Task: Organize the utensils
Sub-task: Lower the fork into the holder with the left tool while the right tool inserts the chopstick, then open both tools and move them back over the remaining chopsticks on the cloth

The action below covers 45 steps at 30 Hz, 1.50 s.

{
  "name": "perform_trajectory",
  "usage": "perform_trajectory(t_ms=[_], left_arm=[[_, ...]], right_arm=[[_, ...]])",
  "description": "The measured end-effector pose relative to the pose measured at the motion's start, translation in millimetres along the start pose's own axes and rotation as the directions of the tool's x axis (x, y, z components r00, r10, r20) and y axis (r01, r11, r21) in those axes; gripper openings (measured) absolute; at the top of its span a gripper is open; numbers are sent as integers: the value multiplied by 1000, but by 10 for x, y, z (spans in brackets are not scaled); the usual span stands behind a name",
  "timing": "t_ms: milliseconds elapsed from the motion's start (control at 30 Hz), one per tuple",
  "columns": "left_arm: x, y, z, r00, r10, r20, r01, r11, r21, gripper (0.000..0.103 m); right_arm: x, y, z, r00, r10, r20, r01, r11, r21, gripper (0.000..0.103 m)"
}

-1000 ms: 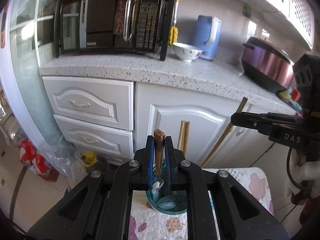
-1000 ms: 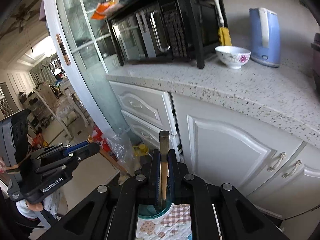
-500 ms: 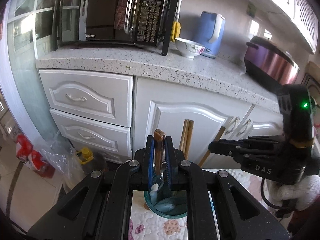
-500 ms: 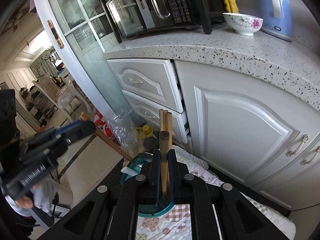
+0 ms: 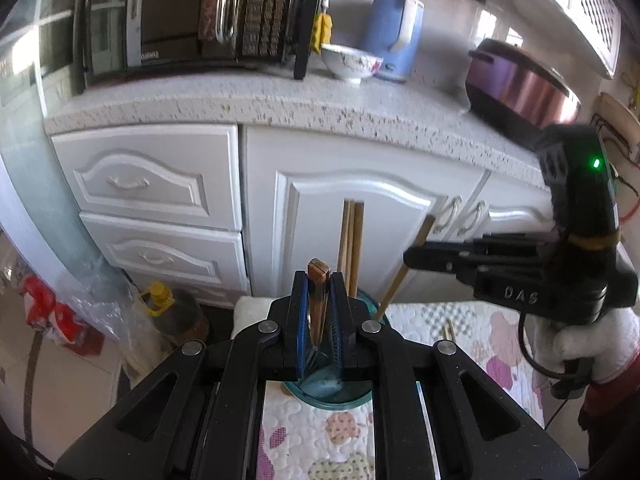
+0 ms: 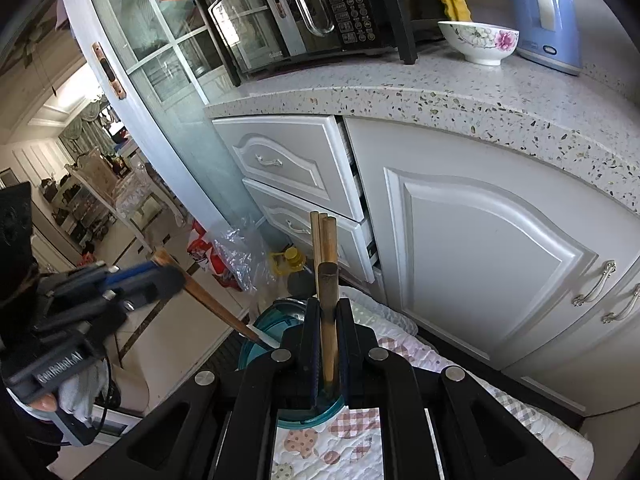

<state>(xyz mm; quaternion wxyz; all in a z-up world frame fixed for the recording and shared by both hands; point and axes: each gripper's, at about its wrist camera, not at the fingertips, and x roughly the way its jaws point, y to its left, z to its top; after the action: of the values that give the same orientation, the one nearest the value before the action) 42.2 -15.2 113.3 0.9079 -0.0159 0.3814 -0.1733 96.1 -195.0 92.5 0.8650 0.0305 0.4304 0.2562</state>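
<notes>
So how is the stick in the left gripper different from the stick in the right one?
The left stick has a flat, squared top and looks reddish brown; the right stick has a round top and looks yellowish. The left stick turns pale near its bottom; the right stick's bottom is hidden. Both are squeezed between fingers, at the teal cup.
</notes>
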Motion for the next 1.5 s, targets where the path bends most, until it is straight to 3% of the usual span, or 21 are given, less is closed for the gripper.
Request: perform_trajectory(t_ms=[300,367,433,567,667,1100,1500], left_arm=[[109,81,-79,999,30,-15,-31,999,-44,9],[103,98,-89,1000,21,-17,-22,998,-61,10],[101,118,-95,1000,13,-25,-15,997,-82,12],[21,133,-102,1000,1,-10,-2,993,-118,28],[-68,118,-111,1000,2,8,-1,992,-128,31],[-310,-226,-290,998,51,48,-47,996,-82,32],[-177,-745,-515,999,40,13,-40,999,-30,32]], right_arm=[[195,-180,-38,1000,6,-21,-4,996,94,7],[192,-211,-69,1000,0,-31,4,994,106,14],[148,-215,-108,1000,2,-29,1,994,106,37],[31,-200,-179,1000,1,-19,1,995,103,37],[-28,-196,-270,1000,0,-25,2,994,105,37],[-288,-71,-668,1000,-21,-13,23,994,107,38],[-656,-105,-1030,991,-128,33,123,984,128,41]])
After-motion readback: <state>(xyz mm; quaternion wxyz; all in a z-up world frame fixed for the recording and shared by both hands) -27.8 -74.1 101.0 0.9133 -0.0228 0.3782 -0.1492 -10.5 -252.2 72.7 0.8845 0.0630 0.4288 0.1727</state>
